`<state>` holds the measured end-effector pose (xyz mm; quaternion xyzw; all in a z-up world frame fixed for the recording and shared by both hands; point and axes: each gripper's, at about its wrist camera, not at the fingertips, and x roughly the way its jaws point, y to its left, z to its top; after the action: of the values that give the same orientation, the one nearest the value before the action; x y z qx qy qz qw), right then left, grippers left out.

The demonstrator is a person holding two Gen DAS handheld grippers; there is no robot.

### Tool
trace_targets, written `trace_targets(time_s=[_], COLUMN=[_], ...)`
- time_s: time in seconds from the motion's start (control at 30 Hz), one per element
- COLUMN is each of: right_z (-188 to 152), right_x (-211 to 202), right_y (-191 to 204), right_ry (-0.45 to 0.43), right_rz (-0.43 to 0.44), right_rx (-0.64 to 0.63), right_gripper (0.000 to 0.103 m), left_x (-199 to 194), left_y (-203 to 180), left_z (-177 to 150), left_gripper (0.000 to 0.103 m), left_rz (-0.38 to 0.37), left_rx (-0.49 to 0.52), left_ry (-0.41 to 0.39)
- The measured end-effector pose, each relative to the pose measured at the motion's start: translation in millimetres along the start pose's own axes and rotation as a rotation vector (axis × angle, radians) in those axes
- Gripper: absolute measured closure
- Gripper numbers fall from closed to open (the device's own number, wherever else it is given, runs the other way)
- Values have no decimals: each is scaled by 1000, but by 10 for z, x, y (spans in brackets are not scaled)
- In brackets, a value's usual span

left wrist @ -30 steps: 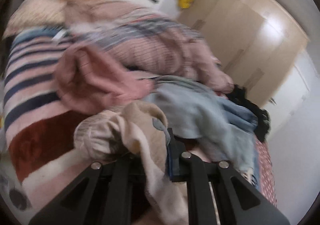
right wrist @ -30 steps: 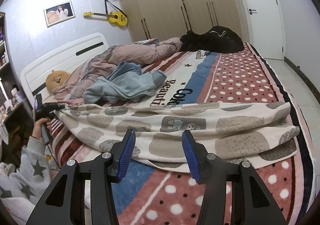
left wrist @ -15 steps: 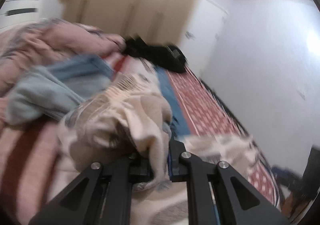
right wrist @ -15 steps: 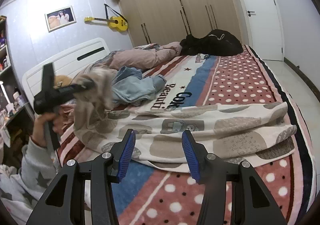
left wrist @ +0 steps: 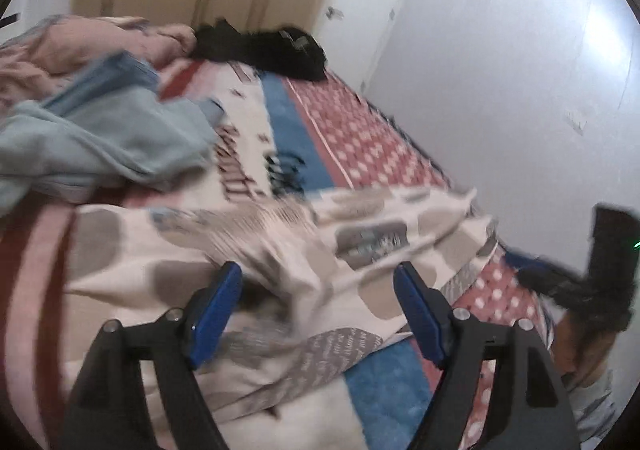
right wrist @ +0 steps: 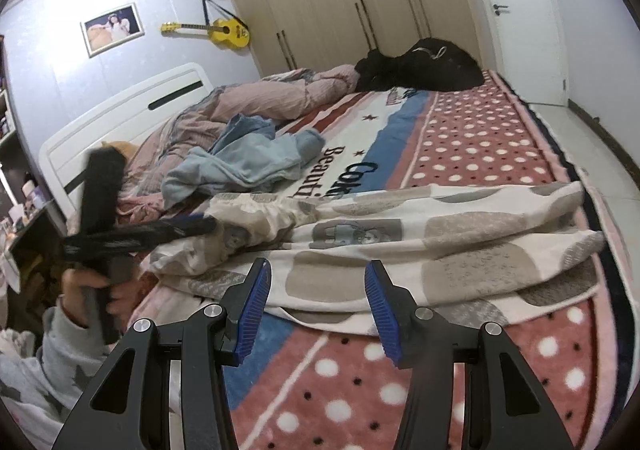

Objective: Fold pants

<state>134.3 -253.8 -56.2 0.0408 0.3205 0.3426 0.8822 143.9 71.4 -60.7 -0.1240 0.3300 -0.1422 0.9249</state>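
Observation:
The cream pants (right wrist: pixel 440 246) with grey and tan patches lie across the bed, stretched left to right, with the left end bunched and folded over. In the left wrist view the pants (left wrist: pixel 312 250) lie just beyond my left gripper (left wrist: pixel 318 286), which is open and empty. In the right wrist view my left gripper (right wrist: pixel 192 228) is a blurred dark shape at the pants' left end. My right gripper (right wrist: pixel 318 292) is open and empty, just short of the pants' near edge.
The bed (right wrist: pixel 480 145) has a red dotted, blue and striped blanket. A light blue garment (right wrist: pixel 248 161) and a pink duvet (right wrist: pixel 260 105) lie behind the pants. A black bag (right wrist: pixel 424 65) sits at the far end. Wardrobes (right wrist: pixel 340 1) and a door (right wrist: pixel 520 9) stand behind.
My left gripper carried the pants' waist end over toward the right, then opened and let it go. The pants' left end now lies folded over. My right gripper stayed open and still.

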Motion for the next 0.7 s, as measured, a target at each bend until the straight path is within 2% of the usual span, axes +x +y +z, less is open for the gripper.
trace_targets(time_s=[0.03,0.1,0.2,0.3,0.4,0.5,0.57,0.63,0.7], right_z=[33,97,167,194,181,181,192,209,212], right_x=[93,277,635,1127,1513,1808,1972,2093,2130], right_y=[35,131,384,654,868,1106,1216,1246,1188], right_ry=[14,35,72,120,150,163,170,158,142], right_rz=[16,42,66,48,11,-49,-164,-317,-381], right_rx=[3,2,-15,-6,2,-35,-67,-99,-100], right_gripper=[57,45,32,18,16,16,16,17,19], left_x=[-98,-367,-573,-709,-750,-664,-610,-616,-635], left_y=[56,256,498,670,822,941,1004,1040,1031], left_z=[21,72,141,189,169,78,27,15,-3], left_gripper=[26,25,22,20,15,15,15,15,15], left_rz=[7,80,174,229,278,284,257,236,211], left_rx=[-14,-35,-54,-59,-34,-35,-40,-61,-63], left_ry=[-19,-91,-150,-199,-239,-219,-222,-232,-251])
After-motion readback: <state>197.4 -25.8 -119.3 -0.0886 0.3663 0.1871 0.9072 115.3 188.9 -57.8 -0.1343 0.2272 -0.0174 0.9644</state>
